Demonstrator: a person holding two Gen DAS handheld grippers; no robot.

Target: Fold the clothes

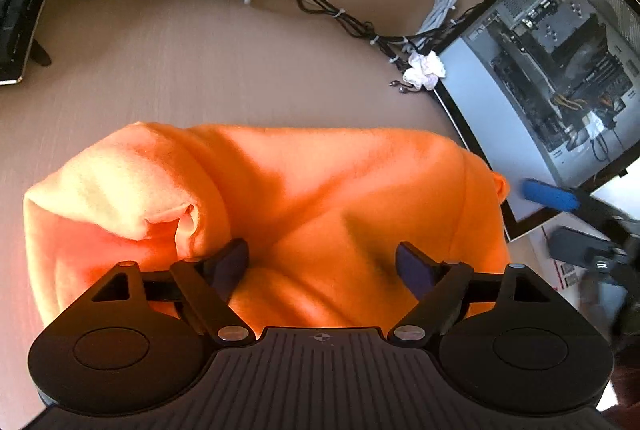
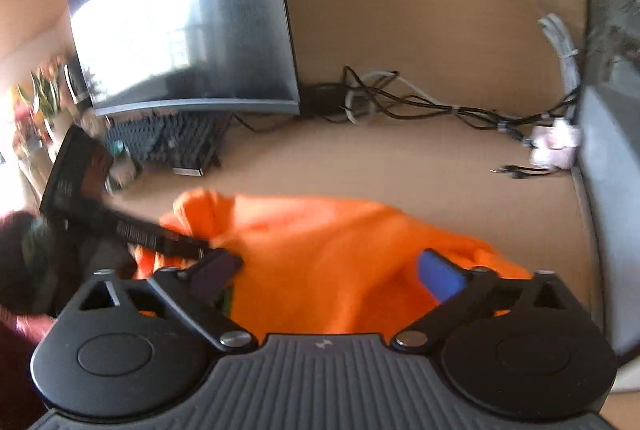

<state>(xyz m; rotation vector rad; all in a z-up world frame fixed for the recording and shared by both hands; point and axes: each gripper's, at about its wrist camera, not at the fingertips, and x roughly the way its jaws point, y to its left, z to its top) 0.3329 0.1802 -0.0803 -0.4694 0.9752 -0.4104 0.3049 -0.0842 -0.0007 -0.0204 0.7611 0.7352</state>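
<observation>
An orange fleece garment (image 1: pixel 320 182) lies bunched and partly folded on the beige desk (image 1: pixel 180 62), with a paler folded flap at its left end. My left gripper (image 1: pixel 322 254) hangs just over its near edge, jaws wide apart, open, and no cloth is pinched between the pads. In the right wrist view the same garment (image 2: pixel 320 230) lies under my right gripper (image 2: pixel 328 260), which is also open with its pads clear of the fabric. The black frame (image 2: pixel 132 230) of the left tool reaches in over the cloth's left end. A blue pad (image 1: pixel 550 195) of the right tool shows beyond the cloth's right end.
A monitor (image 2: pixel 180 22) and a keyboard (image 2: pixel 172 142) stand at the back left of the desk (image 2: pixel 400 158). A glass-sided computer case (image 1: pixel 560 62) borders the right. Bundled cables (image 1: pixel 340 18) and a crumpled white tissue (image 1: pixel 424 70) lie behind the garment.
</observation>
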